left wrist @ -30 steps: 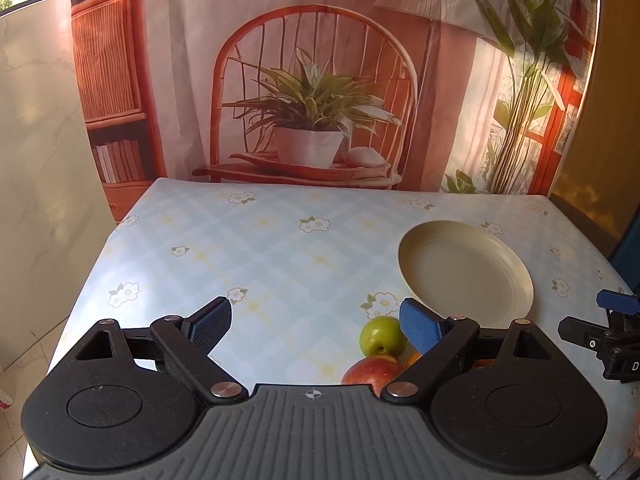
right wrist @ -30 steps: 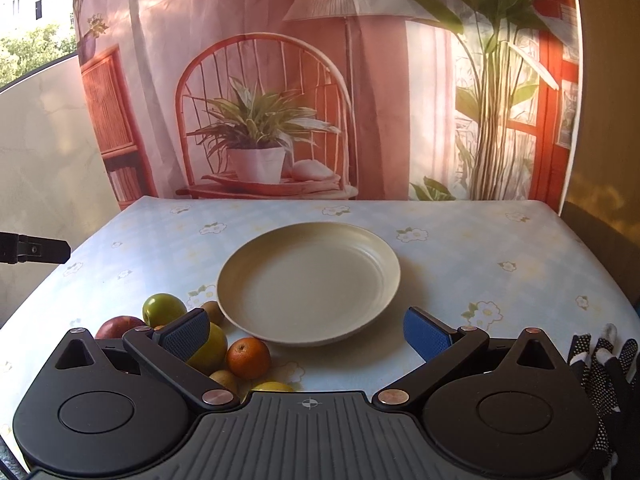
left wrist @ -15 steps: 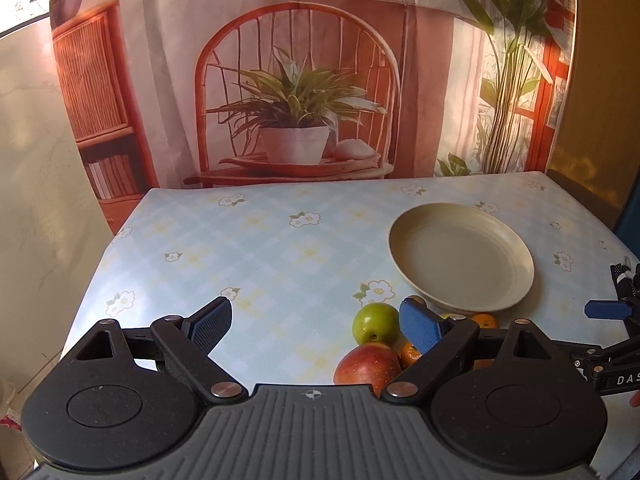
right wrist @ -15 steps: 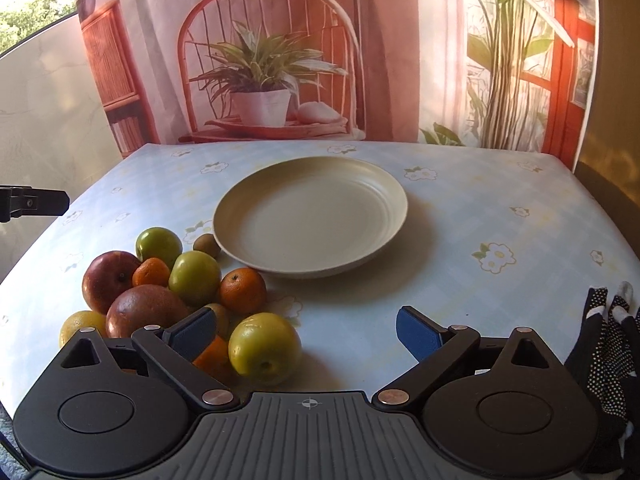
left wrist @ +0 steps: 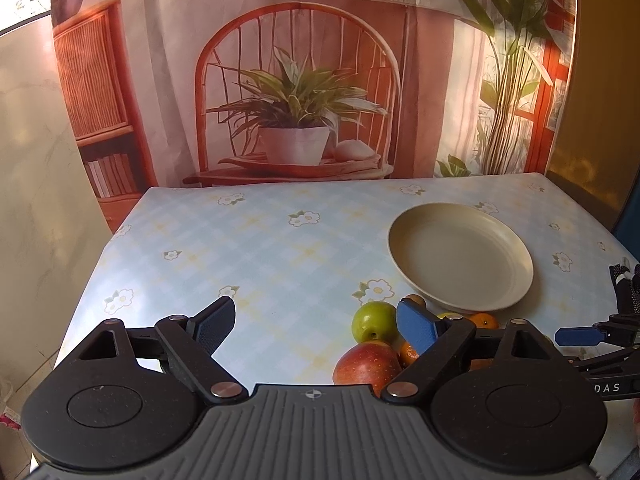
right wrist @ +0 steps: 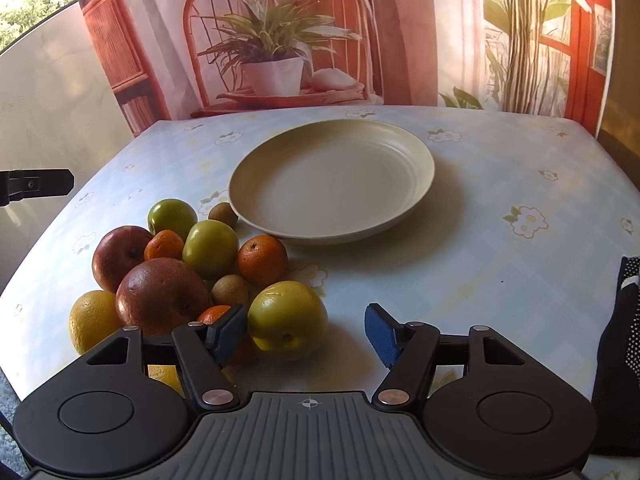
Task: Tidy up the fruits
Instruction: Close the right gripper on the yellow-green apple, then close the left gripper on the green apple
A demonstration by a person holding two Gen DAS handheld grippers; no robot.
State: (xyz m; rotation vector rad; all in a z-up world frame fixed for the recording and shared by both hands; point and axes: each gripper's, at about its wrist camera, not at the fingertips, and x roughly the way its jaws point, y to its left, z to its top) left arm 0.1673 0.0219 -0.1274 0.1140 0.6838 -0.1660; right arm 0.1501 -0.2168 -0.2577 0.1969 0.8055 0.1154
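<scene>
A cream plate (right wrist: 400, 148) sits empty mid-table. Left of it is a pile of fruit: two red apples (right wrist: 160, 294), green apples (right wrist: 210, 248), tangerines (right wrist: 262, 258), kiwis (right wrist: 230, 290) and a yellow citrus (right wrist: 92, 320). My right gripper (right wrist: 306, 334) is low over the near edge of the pile, its jaws closing around a yellow-green apple (right wrist: 286, 320). The right pad (right wrist: 382, 336) is still clear of the apple. My left gripper (left wrist: 316, 326) is open over bare cloth, with a green apple (left wrist: 372, 320) and a red apple (left wrist: 366, 362) just beyond its right finger.
The table wears a pale blue flowered cloth (right wrist: 500, 264). A printed backdrop with a chair and plant (right wrist: 276, 52) hangs behind it. A dotted dark glove (right wrist: 624, 320) lies at the right edge. The left gripper's finger (right wrist: 36, 186) shows at the far left.
My right gripper has sunk and tipped down toward the fruit pile, and its jaws have narrowed around the yellow-green apple. The left gripper has hardly moved.
</scene>
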